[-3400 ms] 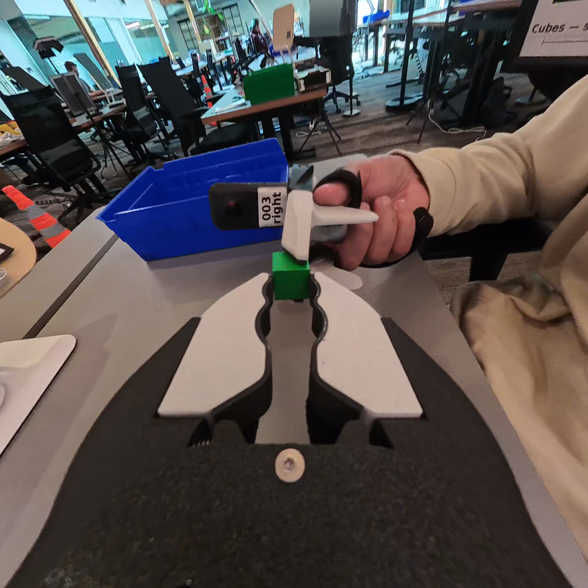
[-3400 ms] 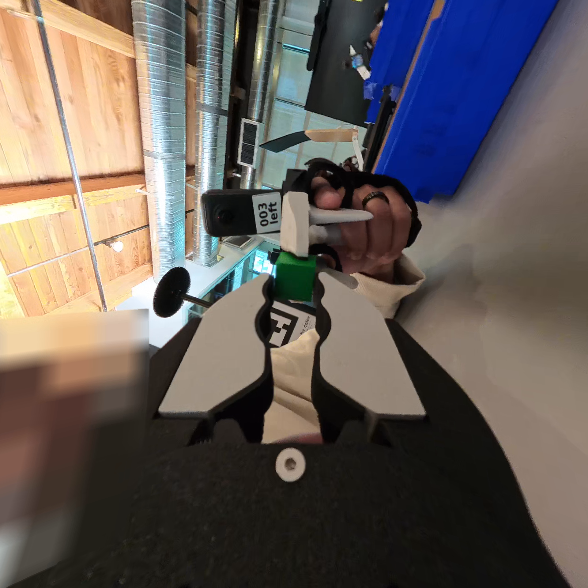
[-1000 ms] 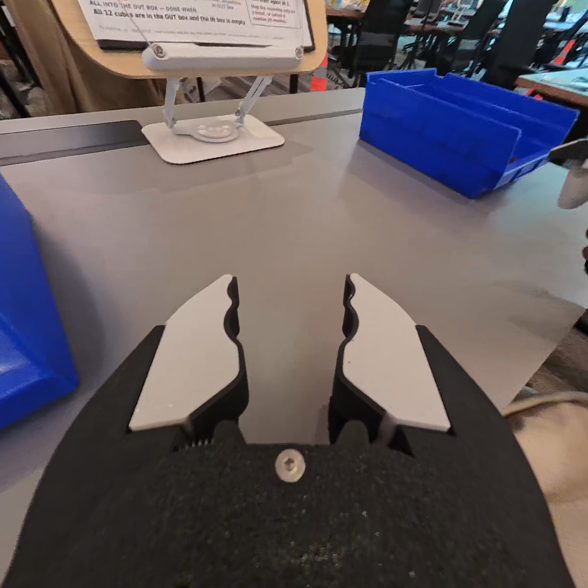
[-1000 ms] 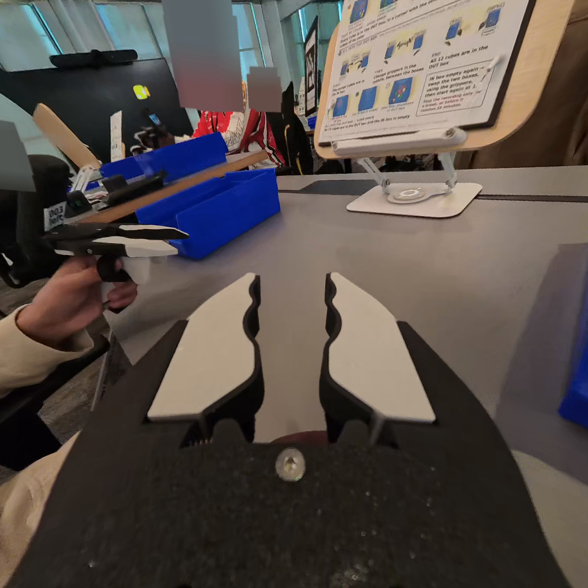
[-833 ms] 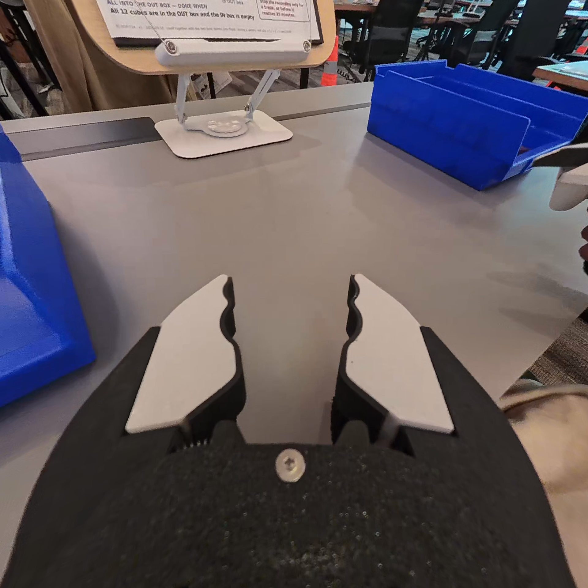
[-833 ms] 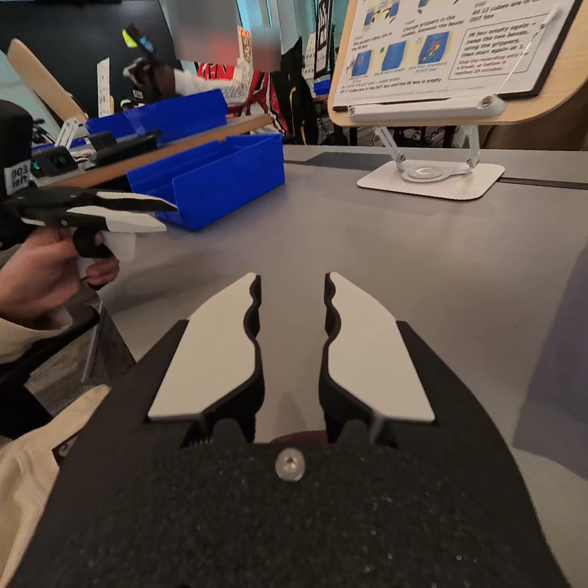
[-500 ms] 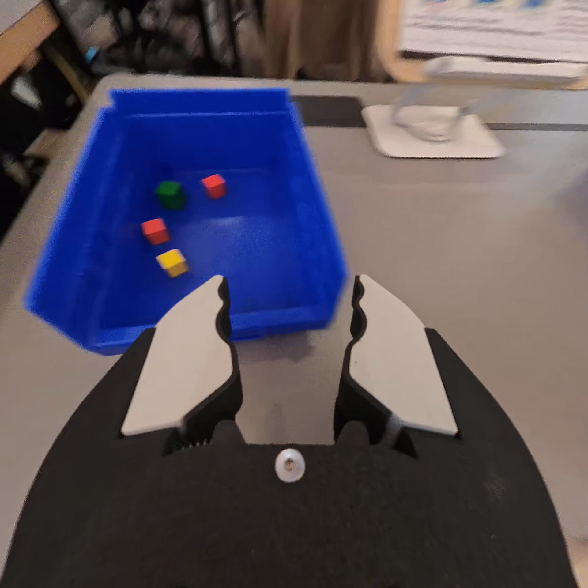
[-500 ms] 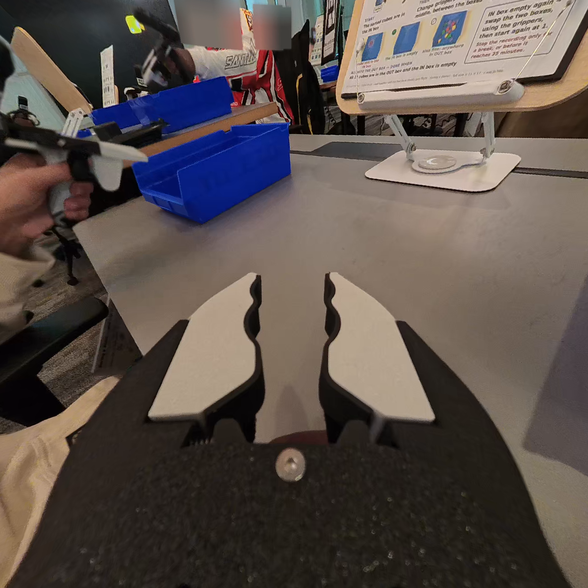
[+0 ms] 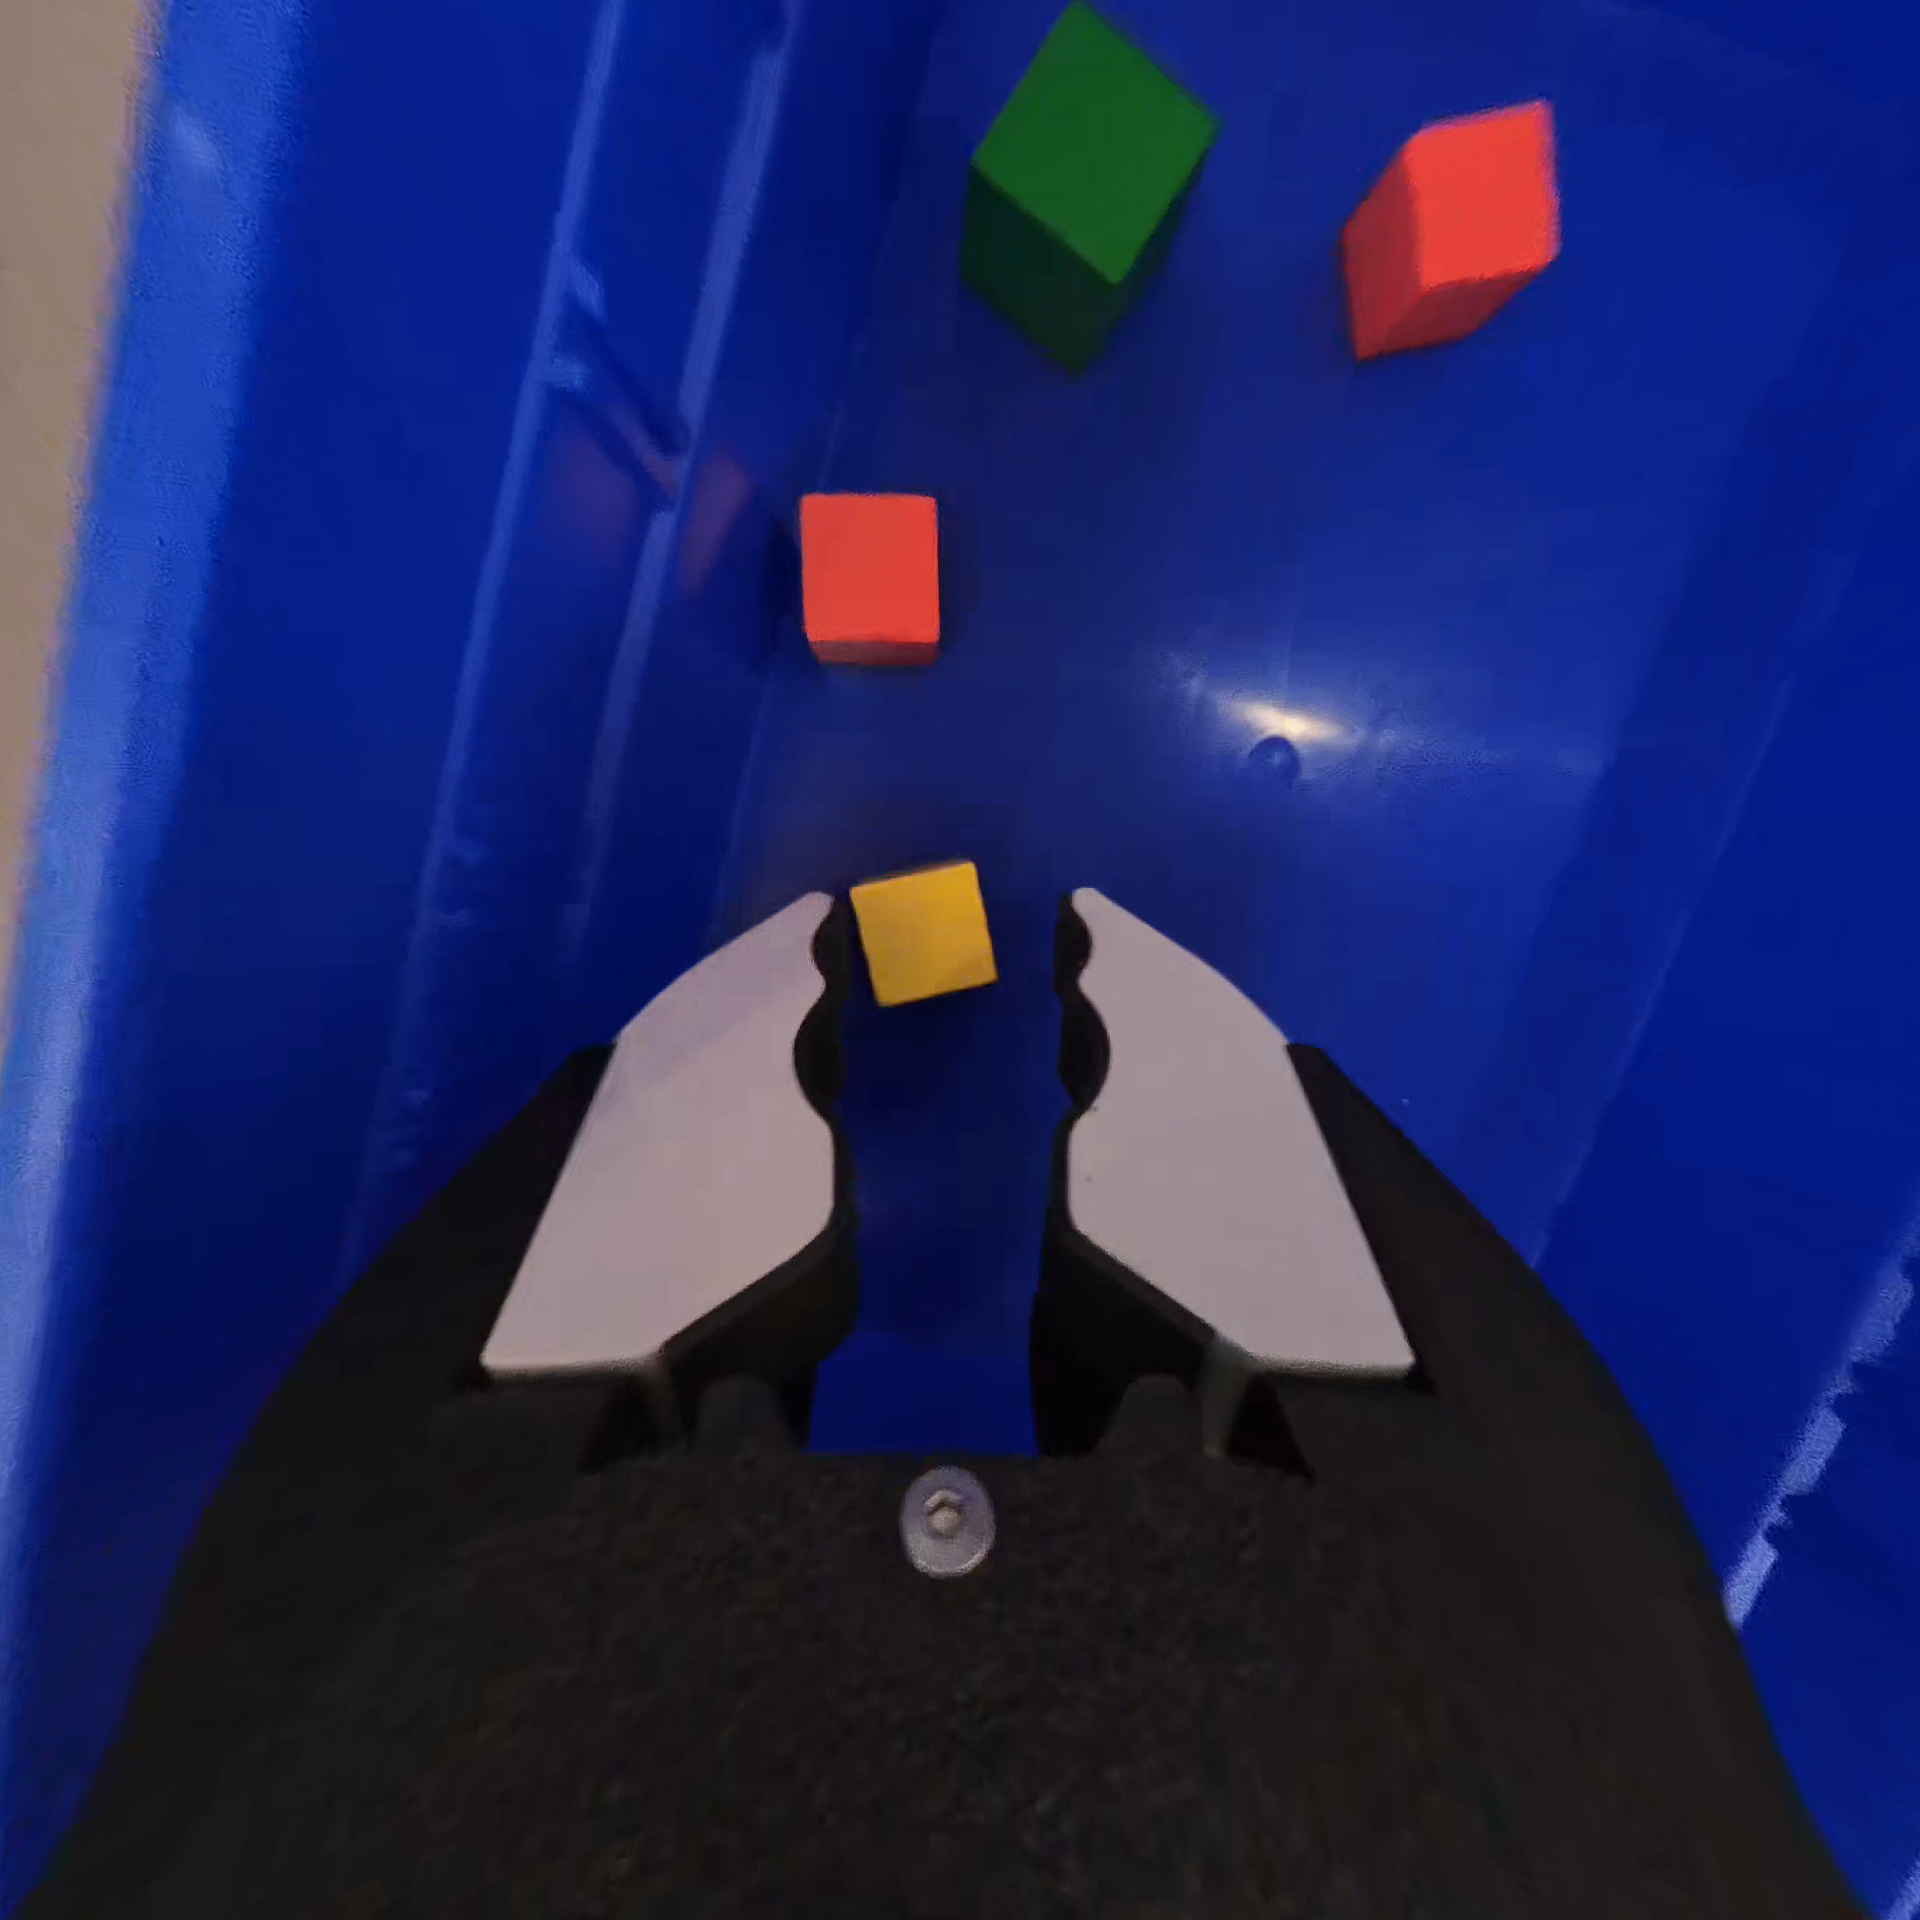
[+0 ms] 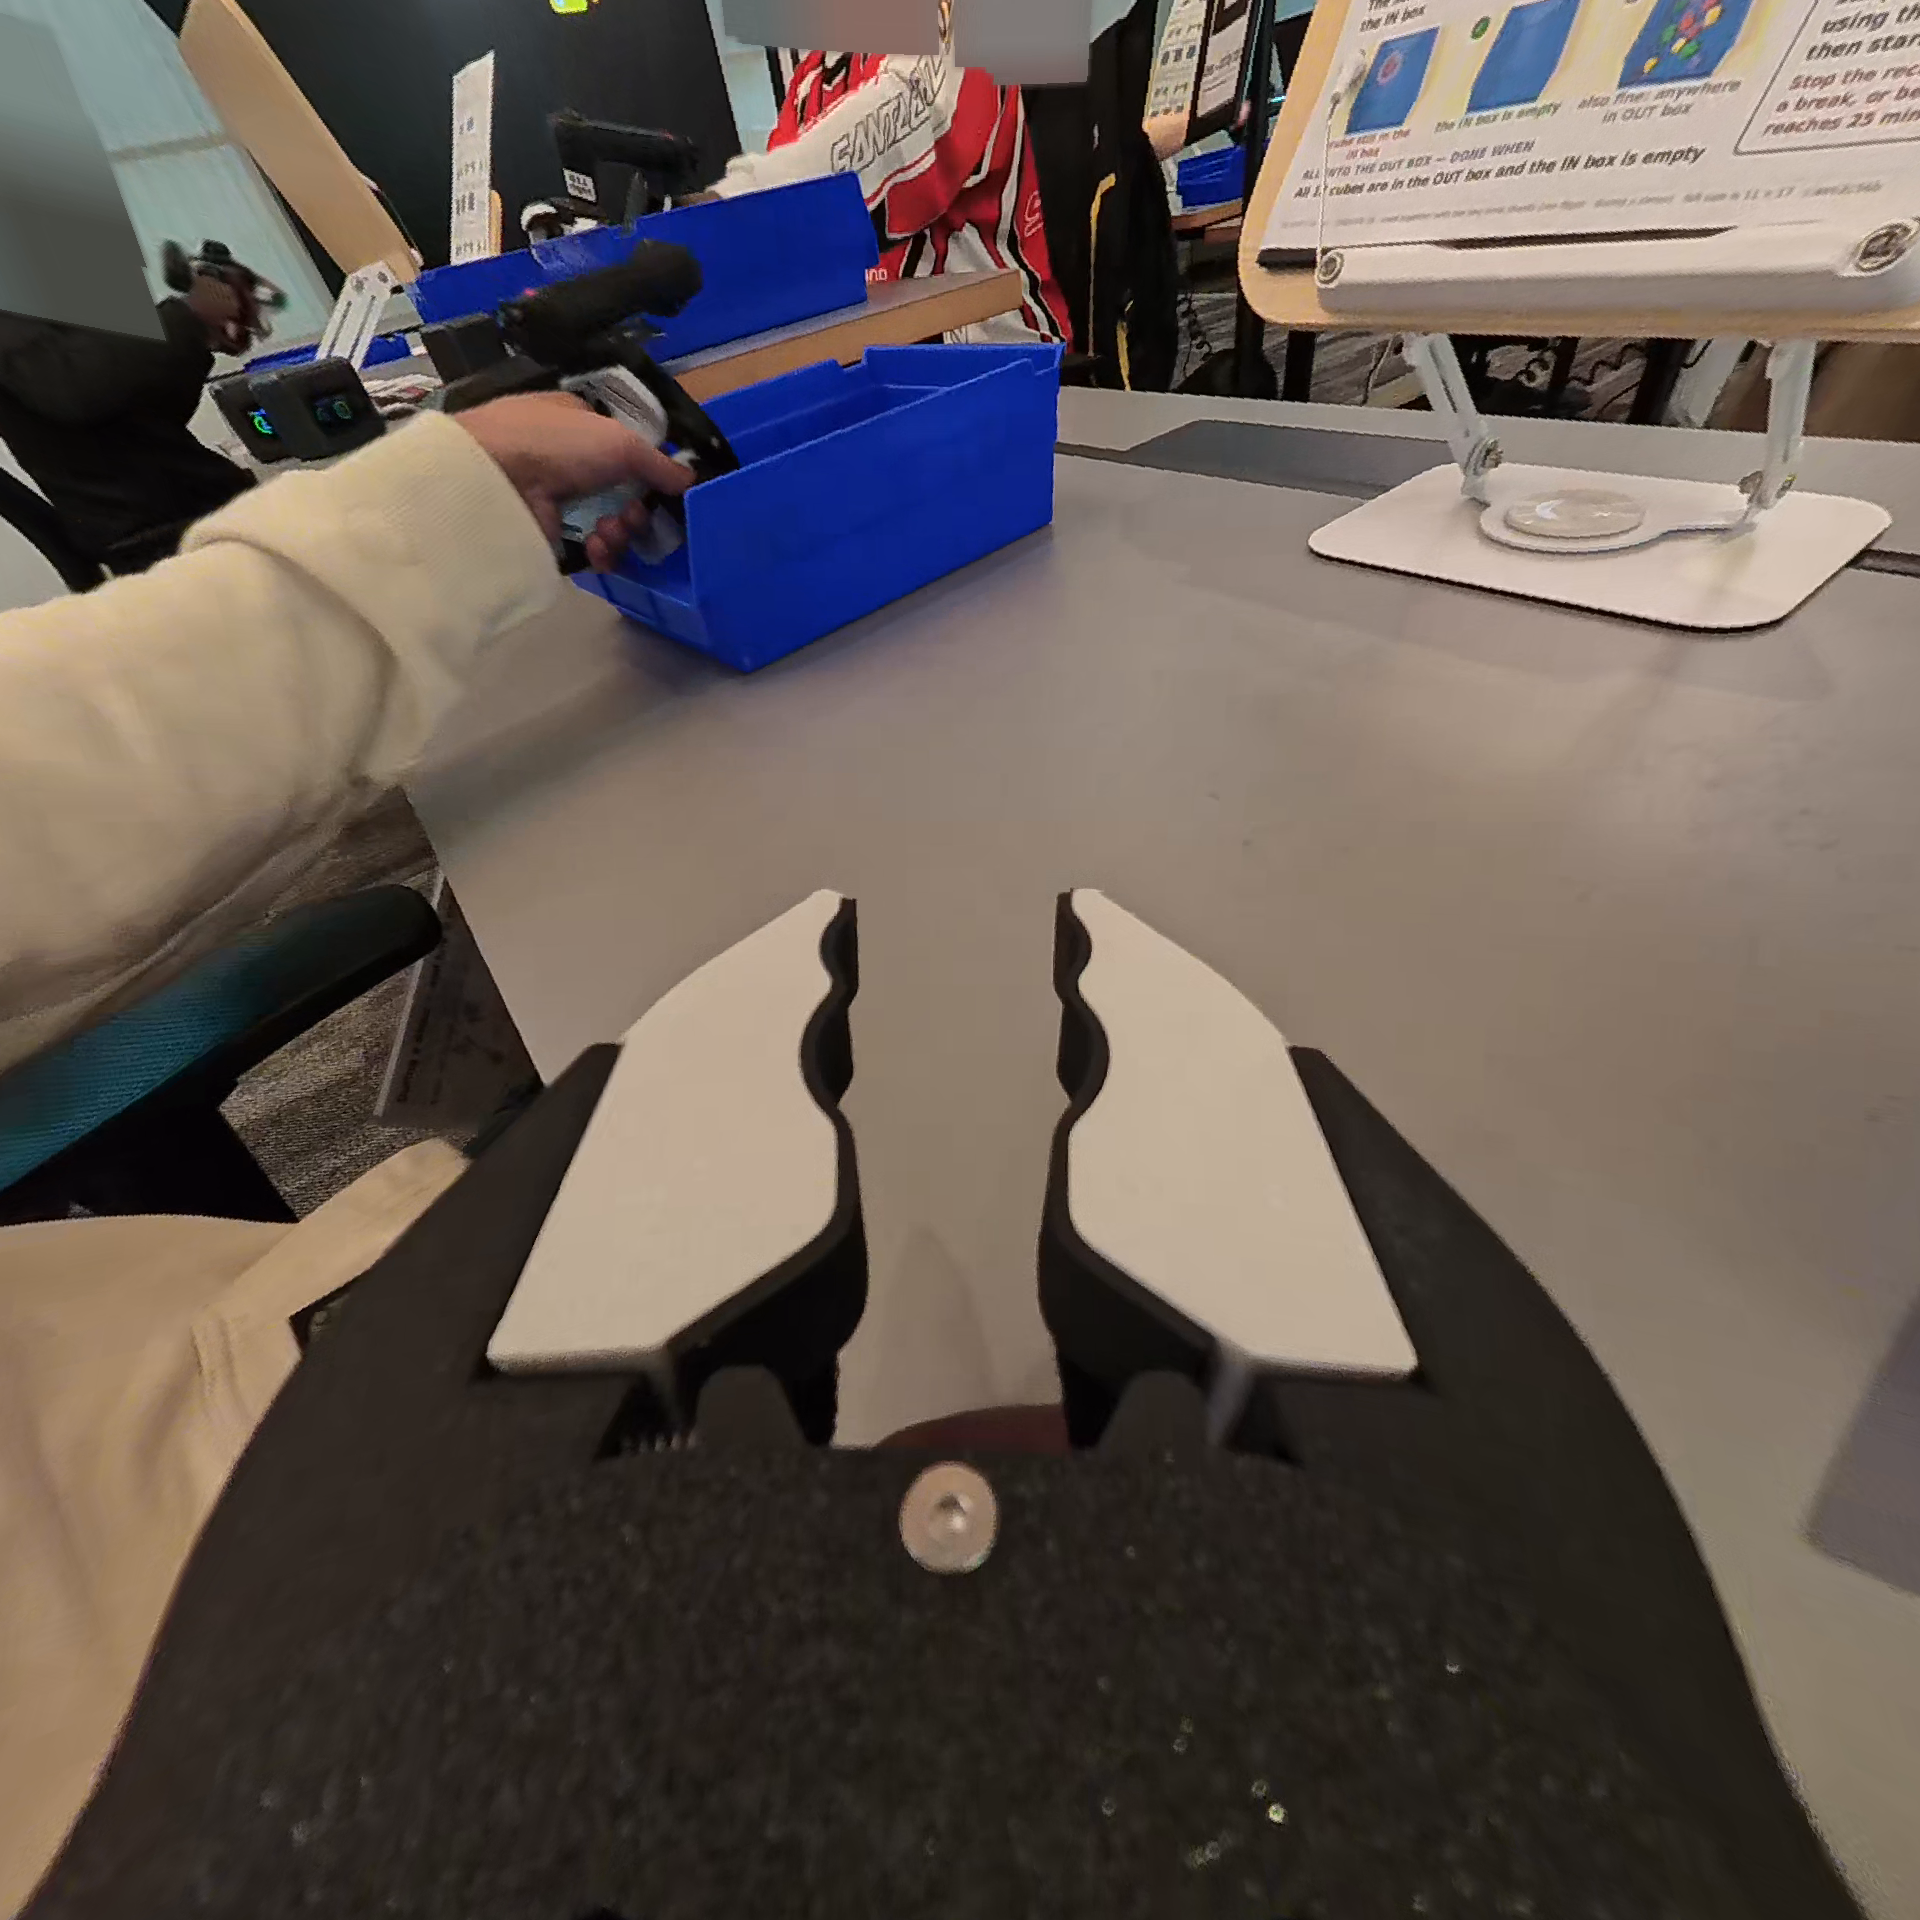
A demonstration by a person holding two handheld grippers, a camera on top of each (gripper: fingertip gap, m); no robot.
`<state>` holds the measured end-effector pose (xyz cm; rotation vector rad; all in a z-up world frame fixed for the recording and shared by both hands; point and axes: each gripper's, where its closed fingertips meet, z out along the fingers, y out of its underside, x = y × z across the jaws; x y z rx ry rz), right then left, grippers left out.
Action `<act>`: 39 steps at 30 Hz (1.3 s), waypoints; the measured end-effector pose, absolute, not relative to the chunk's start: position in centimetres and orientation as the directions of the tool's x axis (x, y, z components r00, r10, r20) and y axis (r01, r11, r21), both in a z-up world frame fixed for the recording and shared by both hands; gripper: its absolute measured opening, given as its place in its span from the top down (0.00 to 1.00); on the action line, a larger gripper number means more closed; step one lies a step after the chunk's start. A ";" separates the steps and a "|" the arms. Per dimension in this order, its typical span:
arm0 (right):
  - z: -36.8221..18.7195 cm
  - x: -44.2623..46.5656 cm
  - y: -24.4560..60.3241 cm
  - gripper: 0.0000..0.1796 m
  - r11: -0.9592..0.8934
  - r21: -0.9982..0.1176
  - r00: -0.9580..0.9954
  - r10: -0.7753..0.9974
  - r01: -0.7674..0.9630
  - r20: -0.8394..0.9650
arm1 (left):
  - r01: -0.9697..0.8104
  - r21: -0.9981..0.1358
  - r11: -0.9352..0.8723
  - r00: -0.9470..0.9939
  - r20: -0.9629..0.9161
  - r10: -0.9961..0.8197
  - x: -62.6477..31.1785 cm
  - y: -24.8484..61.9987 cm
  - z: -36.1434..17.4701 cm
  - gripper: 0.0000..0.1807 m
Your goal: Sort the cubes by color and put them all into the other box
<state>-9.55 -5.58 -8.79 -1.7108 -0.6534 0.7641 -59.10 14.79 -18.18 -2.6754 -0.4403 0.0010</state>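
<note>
My left gripper is open, lowered inside a blue box. A yellow cube lies on the box floor between its fingertips, nearer the left finger; the jaws stand apart from it. Farther in lie a red cube, a green cube and a second red cube. My right gripper is open and empty, held over the grey table. In the right wrist view the left gripper reaches into that blue box at the table's left.
A white stand holding an instruction board stands at the back right of the table. Another blue box and seated people are at a desk behind. A chair is beside the table's left edge. My hands' fingertips stand some 55 cm from each other.
My left gripper swung left from the table's middle and dropped into the blue box, over the yellow cube. My right gripper stayed open over the table, turning slightly.
</note>
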 end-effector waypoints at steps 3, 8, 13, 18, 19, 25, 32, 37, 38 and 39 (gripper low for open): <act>-8.7 -9.5 -5.7 0.80 -0.255 -0.966 0.630 0.758 0.043 -0.172 | 0.318 -0.381 -0.868 0.943 0.035 0.330 -59.7 14.8 -18.5 0.88; -8.5 -8.9 -5.6 0.81 -0.243 -0.969 0.637 0.754 0.045 -0.159 | 0.265 -0.426 -0.865 0.964 0.107 0.243 -58.0 14.9 -16.5 0.87; -8.1 -7.8 -5.1 0.82 -0.230 -0.973 0.664 0.729 0.011 -0.164 | 0.066 -0.758 -0.649 0.992 0.121 -0.041 -53.5 14.5 -8.1 0.88; -7.5 -6.8 -4.2 0.83 -0.179 -0.984 0.704 0.698 -0.007 -0.132 | -0.175 -0.933 -0.316 0.973 -0.115 -0.198 -46.8 10.2 -4.6 0.88; -7.6 -6.7 -4.0 0.83 -0.182 -0.983 0.711 0.691 -0.007 -0.133 | -0.180 -0.946 -0.269 0.969 -0.123 -0.215 -45.5 9.2 -4.6 0.88; -8.5 -6.7 -3.3 0.83 -0.219 -0.976 0.740 0.657 0.002 -0.146 | -0.168 -0.981 -0.101 0.955 -0.136 -0.265 -40.5 5.5 -4.5 0.88; -8.8 -7.8 -2.7 0.83 -0.223 -0.974 0.740 0.660 0.032 -0.127 | -0.175 -0.976 -0.131 0.894 -0.102 -0.436 -37.1 4.7 -5.9 0.88; -6.9 -12.8 -2.3 0.81 -0.452 -0.883 0.451 0.767 -0.124 -0.456 | -0.084 -0.995 -0.049 0.452 0.006 -0.892 -26.9 1.2 -5.1 0.88; -6.4 -14.1 -2.3 0.80 -0.536 -0.831 0.349 0.758 -0.146 -0.550 | -0.063 -0.998 -0.013 0.352 -0.010 -0.936 -25.1 0.4 -4.7 0.88; -5.6 -15.2 -2.3 0.79 -0.623 -0.764 0.232 0.728 -0.170 -0.645 | -0.052 -0.998 0.031 0.289 -0.045 -0.956 -23.6 0.1 -4.4 0.88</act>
